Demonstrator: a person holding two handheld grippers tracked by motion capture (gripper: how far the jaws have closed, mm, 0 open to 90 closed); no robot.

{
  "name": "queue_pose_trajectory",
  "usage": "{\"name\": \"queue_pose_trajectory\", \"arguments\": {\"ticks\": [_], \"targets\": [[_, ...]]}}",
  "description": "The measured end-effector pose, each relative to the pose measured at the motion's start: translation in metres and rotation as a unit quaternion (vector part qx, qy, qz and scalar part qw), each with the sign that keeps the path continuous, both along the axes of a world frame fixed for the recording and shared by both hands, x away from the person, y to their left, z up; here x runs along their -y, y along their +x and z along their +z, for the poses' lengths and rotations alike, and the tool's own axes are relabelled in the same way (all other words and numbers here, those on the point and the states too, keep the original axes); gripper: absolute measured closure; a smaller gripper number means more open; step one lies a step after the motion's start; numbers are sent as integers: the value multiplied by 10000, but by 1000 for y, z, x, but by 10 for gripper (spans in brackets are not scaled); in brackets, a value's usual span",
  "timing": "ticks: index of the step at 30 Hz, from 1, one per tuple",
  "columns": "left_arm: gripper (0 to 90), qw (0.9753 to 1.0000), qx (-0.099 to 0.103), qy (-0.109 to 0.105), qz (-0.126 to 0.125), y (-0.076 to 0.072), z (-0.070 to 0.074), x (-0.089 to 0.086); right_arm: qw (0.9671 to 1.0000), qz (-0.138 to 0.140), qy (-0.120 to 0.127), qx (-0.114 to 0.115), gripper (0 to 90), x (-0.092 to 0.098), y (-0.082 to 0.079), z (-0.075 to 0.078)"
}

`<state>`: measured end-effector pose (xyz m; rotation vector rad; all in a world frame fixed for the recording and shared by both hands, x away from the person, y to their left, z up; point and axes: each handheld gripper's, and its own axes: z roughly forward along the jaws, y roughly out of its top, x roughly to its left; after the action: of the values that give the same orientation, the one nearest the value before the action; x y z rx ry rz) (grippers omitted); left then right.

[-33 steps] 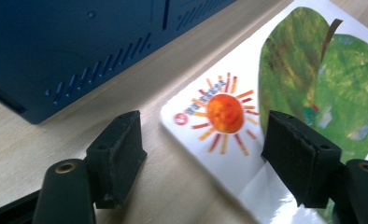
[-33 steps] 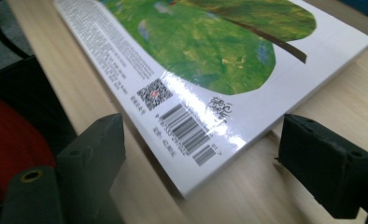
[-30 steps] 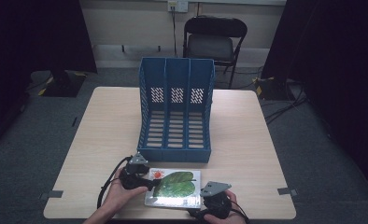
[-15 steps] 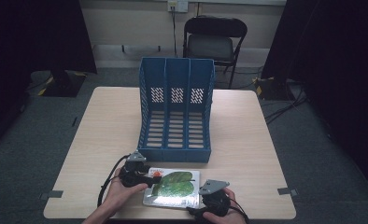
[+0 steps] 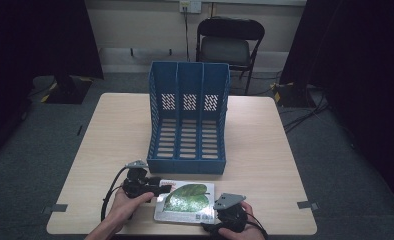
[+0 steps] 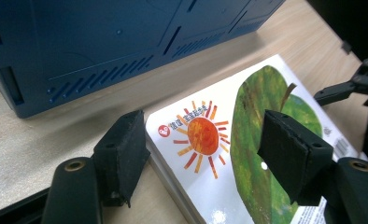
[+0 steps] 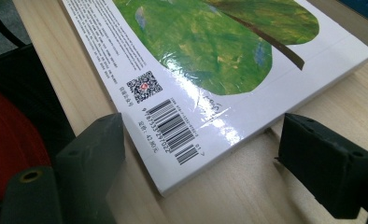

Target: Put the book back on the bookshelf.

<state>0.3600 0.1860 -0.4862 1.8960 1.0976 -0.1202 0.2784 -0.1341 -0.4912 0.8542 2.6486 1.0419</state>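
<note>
Bracketing opposite corners of the book [image 5: 185, 202], flat on the desk [image 5: 265, 145] before the blue file rack [image 5: 189, 117], our left claw [image 6: 203, 158] and right claw [image 7: 219, 163] gape apart; seemingly nothing gripped, filing ahead.

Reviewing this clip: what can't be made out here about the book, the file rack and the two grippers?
- Book: small print and barcode digits, too small in the right gripper view; its far end is cut off by the top edge.
- Rack: in the left gripper view the top edge cuts it off.
- Left gripper: whether its right jaw touches the cover.
- Right gripper: its body in the high view, under the grey plate.
</note>
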Motion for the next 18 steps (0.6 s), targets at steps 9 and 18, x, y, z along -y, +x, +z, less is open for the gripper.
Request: {"name": "queue_pose_trajectory", "arguments": {"ticks": [9,18], "targets": [[318,9998,-106,-187,48,-1,-1,-2,9999,64,-116,69,117,-1,-3,0],[323,9995,-10,-305,116,-4,6,-4,9996,188,-200,120,70,-4,-3,-2]]}}
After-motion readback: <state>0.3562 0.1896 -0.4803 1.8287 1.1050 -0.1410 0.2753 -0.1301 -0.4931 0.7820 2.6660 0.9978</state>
